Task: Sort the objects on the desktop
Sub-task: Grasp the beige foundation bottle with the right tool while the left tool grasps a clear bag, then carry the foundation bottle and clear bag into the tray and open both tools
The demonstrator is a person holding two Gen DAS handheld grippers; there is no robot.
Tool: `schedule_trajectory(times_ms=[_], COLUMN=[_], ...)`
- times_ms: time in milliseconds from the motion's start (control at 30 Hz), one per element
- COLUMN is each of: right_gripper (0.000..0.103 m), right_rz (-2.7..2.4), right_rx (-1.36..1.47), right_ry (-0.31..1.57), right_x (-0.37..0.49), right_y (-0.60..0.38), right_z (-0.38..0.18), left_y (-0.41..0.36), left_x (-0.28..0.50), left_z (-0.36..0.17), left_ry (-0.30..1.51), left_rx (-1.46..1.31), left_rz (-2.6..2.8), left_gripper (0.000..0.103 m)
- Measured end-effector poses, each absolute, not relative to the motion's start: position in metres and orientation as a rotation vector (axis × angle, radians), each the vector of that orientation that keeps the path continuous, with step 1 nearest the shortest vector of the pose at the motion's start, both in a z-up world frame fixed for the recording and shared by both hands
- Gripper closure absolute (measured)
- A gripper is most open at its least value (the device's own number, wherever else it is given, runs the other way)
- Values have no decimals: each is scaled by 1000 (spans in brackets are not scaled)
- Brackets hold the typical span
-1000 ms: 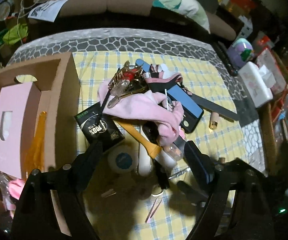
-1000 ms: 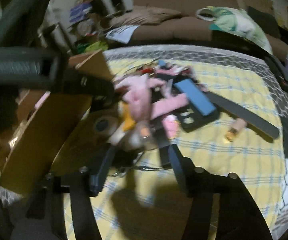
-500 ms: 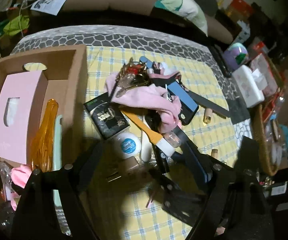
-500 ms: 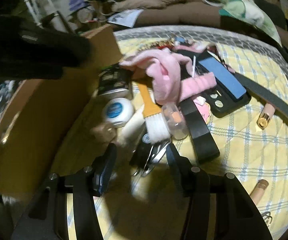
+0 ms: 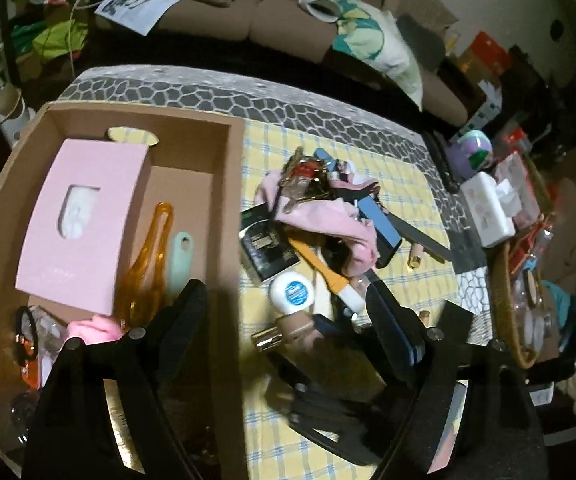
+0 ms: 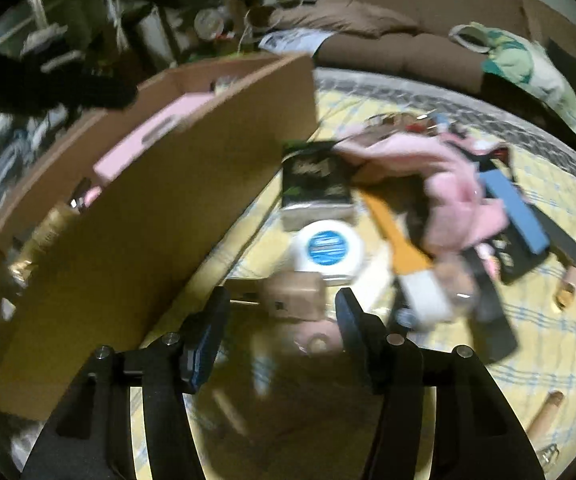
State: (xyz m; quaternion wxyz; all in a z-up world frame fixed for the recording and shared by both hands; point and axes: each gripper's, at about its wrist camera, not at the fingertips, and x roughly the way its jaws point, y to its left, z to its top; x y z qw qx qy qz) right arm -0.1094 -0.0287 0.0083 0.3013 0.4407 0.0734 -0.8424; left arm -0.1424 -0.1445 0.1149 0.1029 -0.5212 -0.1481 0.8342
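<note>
The big cardboard box [image 5: 224, 184] sat on the left of the worktop [image 5: 272, 432], and the left camera had swung over it since a moment before, so more of its inside showed. A pink tissue box [image 5: 84, 220], an orange clip [image 5: 148, 264] and a green handle [image 5: 180, 256] already lay inside. The pile beside the box looked the same as before: a pink cloth [image 5: 327, 220], a black packet [image 5: 266, 248], an orange brush [image 5: 319, 268] and a round white tape [image 5: 291, 292].

The right tool [image 6: 282, 320] had slid in low toward a small tan bottle [image 6: 295, 292] just in front of the tape. Its two fingers were wide apart and held nothing. The left tool [image 5: 284, 304] was wide apart too, and empty.

So the tan bottle was probably the next thing to be picked up and put in the box.
</note>
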Motion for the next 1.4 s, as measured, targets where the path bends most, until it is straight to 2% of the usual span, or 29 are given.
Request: schedule_trajectory(times_ms=[67,133,200,267,300,333,433,533,767,967,1200,1267,1300,1367,1400], right_gripper=[25,19,18,23,30,40,41,41,40,40,40,40,40,40,40], right_rz=[-2231,-2237,-2251,-2255,-2274,-2290,-2279,-2313,-2450,-2498,-2470,-2461,-2453,-2444,-2439], right_rx=[1164,1147,1173,1204,1196,1189,1191,1173,1193,1188,1220,1226,1229,1232,1232], right_ry=[220,244,295,319,327,331,248,199,-84,-301,-305,-303,-307,-315,-315], right_x=[-107,-108,-110,-111,-110,-109,-109,-100,-75,-49,-49,-49,-50,-51,-52], right_y=[-36,-44,-52,-57,-55,-53,-32,-2,93,144,151,152,152,152,152], right_z=[5,4,-1,-6,-6,-5,6,28,81,99,92,87,85,81,81], left_y=[-150,-155,-157,-157,-156,-155,-150,-133,-59,-19,6,6,5,1,-1], left_x=[-140,-138,-138,-138,-137,-137,-136,-136,-134,-126,-134,-138,-140,-142,-142], left_z=[114,113,113,111,111,111,114,113,87,56,7,-4,-6,-6,-4], left_ry=[-446,-455,-460,-463,-464,-462,-416,-290,341,516,715,696,672,553,484], left_rx=[-1539,-1534,-1532,-1534,-1535,-1534,-1530,-1549,-1594,-1661,-1798,-1838,-1840,-1845,-1843], left_rz=[2460,2464,2464,2461,2458,2455,2462,2439,2256,2151,2090,2074,2079,2045,2024], left_gripper=[23,23,23,23,23,23,23,23,23,23,23,23,30,49,67])
